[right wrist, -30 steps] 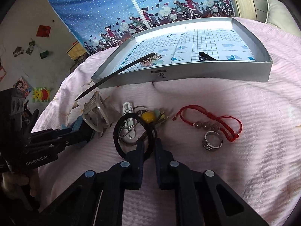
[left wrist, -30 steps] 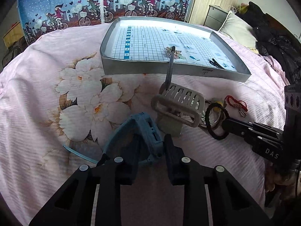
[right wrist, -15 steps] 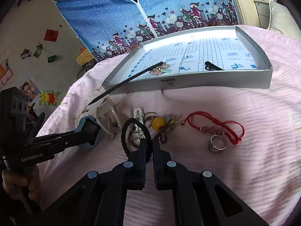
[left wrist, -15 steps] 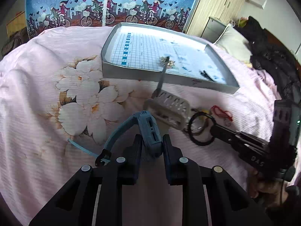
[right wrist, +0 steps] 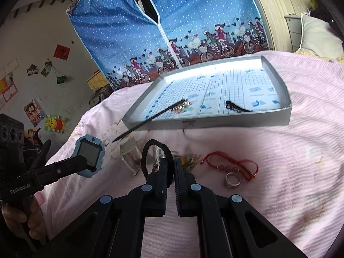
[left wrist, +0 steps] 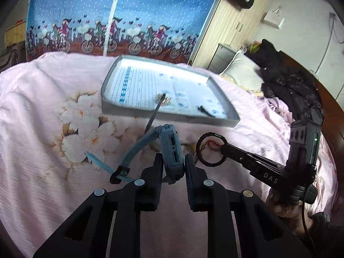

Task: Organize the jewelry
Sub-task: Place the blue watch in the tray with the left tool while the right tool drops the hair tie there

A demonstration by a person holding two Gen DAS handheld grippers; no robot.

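Blue watch pinched by left gripper ("GenRobot.AI"); right gripper ("DAS") seemingly clamps hair tie.

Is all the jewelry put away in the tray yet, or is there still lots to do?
Not yet. The tray holds a hair stick and a black clip. In hand: the left gripper has the blue watch, the right gripper the black hair tie. Still on the bed: red bracelet, ring, grey claw clip.

Right gripper pinching a black braided hair tie, left gripper clamping a blue square-faced watch, red cord bracelet beside silver ring, shallow grey tray behind, on pink bedspread.
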